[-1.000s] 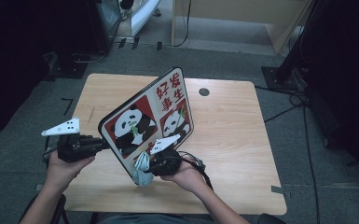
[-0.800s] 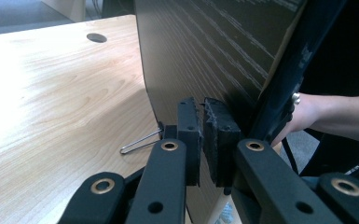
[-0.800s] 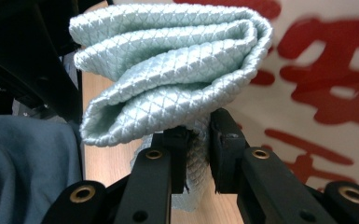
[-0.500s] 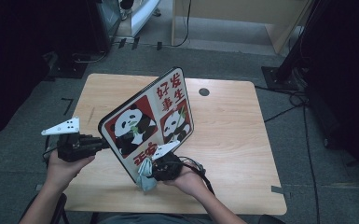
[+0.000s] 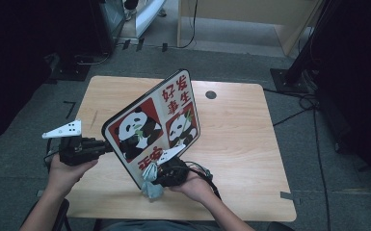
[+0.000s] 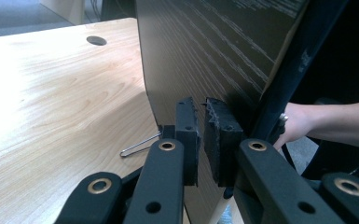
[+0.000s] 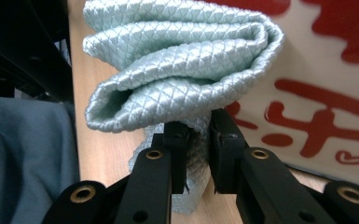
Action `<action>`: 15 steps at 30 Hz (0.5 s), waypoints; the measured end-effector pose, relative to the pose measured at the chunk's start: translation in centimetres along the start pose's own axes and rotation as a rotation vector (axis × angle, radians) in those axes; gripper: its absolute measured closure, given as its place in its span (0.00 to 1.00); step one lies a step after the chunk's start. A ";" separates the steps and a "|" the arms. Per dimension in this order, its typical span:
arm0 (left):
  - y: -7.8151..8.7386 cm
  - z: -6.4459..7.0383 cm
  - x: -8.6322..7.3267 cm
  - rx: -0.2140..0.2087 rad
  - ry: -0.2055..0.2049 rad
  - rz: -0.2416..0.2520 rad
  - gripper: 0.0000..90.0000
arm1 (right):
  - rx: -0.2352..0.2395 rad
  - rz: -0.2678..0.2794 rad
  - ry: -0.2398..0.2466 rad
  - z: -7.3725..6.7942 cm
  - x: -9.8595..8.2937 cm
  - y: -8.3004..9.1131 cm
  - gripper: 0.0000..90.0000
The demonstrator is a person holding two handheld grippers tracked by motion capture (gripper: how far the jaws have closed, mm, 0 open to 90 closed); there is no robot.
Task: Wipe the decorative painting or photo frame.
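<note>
Wooden table | left claw pinches panda board edge | right claw grips teal cloth against board

The panda board runs off the top edge of the left gripper view, showing its dark back. In the right gripper view the quilted cloth is cut by the top edge; its lower part hides behind the jaws.

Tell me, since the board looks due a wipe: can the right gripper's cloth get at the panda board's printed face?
Probably yes: the right gripper holds the pale green quilted cloth beside the panda-printed board, nothing between.
</note>
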State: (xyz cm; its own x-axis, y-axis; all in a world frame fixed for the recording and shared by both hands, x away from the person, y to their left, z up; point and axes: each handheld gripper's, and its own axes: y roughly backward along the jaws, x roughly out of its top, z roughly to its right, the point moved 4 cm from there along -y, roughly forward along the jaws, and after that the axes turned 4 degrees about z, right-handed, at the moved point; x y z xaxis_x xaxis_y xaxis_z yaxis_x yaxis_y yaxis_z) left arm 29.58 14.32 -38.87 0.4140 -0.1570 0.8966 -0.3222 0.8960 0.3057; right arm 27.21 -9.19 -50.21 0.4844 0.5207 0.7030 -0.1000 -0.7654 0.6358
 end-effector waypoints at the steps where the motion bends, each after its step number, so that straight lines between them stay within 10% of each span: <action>1: 0.0 0.0 0.0 0.000 0.000 0.000 0.93 | 0.003 0.007 0.003 -0.2 0.3 0.2 0.88; 15: 0.1 -0.3 0.0 0.011 0.005 0.005 0.92 | 0.024 0.090 0.092 -3.4 7.1 4.3 0.88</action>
State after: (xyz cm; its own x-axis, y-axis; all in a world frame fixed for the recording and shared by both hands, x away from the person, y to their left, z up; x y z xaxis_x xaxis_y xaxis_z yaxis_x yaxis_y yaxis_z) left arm 29.85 14.58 -38.90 0.4169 -0.1502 0.8964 -0.3340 0.8919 0.3048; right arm 27.27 -7.45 -41.42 0.3923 0.4817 0.7837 -0.1182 -0.8185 0.5622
